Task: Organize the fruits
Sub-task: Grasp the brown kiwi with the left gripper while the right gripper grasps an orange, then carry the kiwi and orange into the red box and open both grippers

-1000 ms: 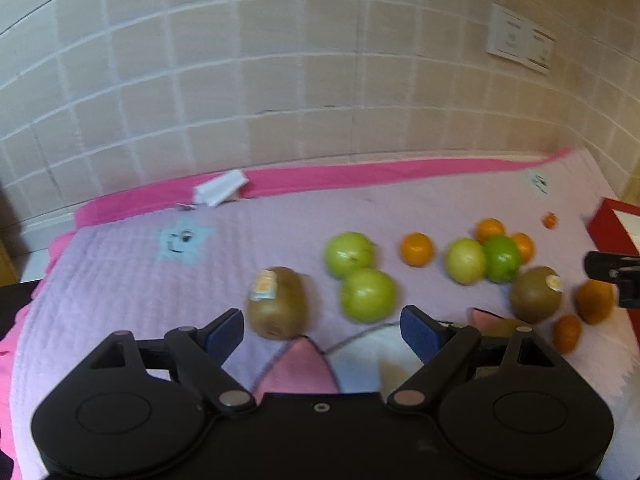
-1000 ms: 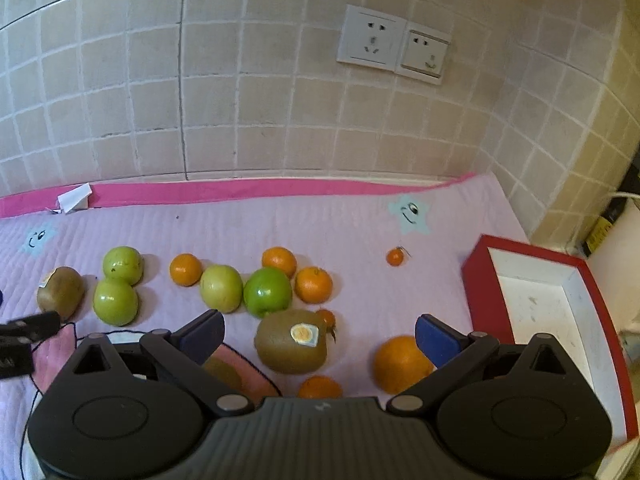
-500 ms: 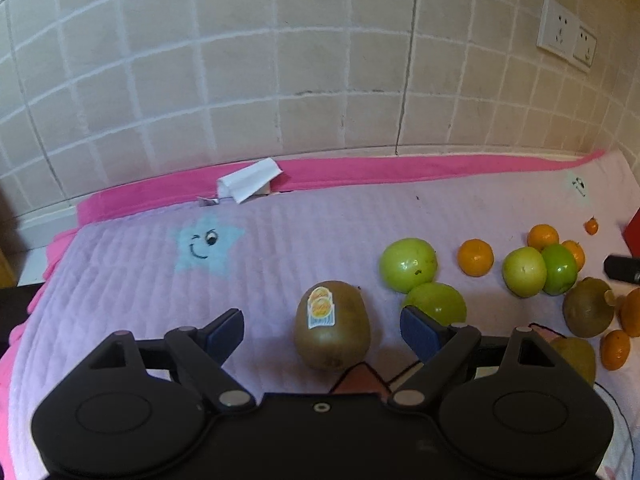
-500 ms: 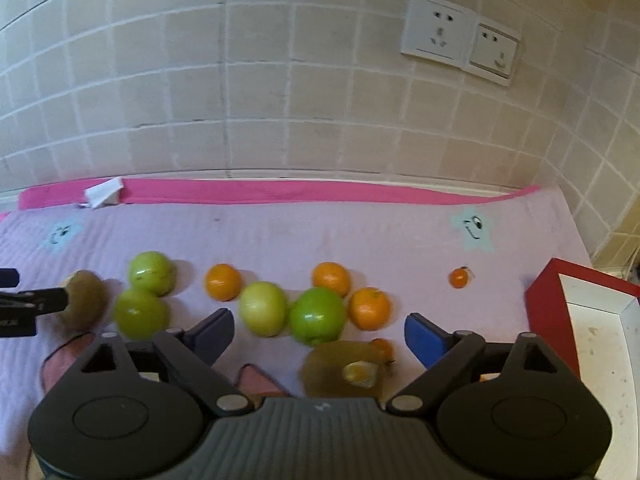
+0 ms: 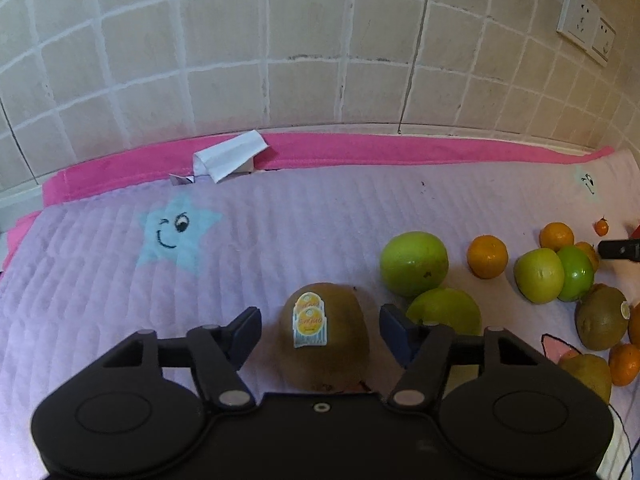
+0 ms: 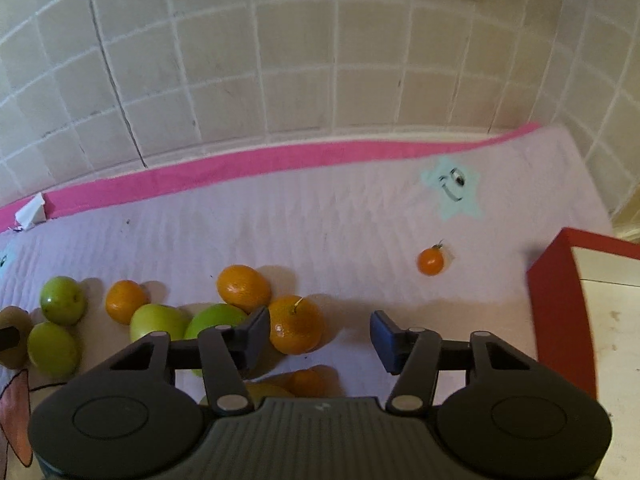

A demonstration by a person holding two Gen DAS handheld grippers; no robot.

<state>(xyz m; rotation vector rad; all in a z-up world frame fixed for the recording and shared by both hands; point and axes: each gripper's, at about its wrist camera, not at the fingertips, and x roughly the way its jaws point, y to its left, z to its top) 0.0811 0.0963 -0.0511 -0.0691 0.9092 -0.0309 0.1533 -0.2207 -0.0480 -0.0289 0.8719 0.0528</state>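
A tiled wall [image 5: 248, 60] rises behind a quilted lilac mat [image 5: 320, 216] with a pink border [image 5: 360, 148] along its far edge, where scattered fruit waits to be sorted. A red box [image 6: 560, 296] with a pale inside stands at the mat's right edge. The left gripper [image 5: 320, 330] points down at the mat's near edge, its jaws closing around a brown kiwi [image 5: 324, 336] with a sticker; a gap shows on both sides, so the pads do not yet press it. The right gripper [image 6: 318, 338] hangs over the cluster toward the right, jaws likewise closing, with an orange [image 6: 296, 324] just inside its left pad, whether touching it cannot be told, and bare mat across the rest of the gap. Two green apples [image 5: 414, 262] lie just right of the kiwi, one behind the other, the nearer partly hidden by the left gripper's right finger. Further right sit another orange [image 5: 487, 256], a pale apple [image 5: 538, 274] touching a brighter green one [image 5: 576, 272], and a second kiwi [image 5: 600, 322] near the mat's right side. A folded white paper [image 5: 230, 156] rests on the pink border at the far edge. A blue star [image 5: 176, 232] with a winking face is stitched toward the far left corner. A tiny orange tomato [image 6: 431, 261] lies alone between the cluster and the red box.
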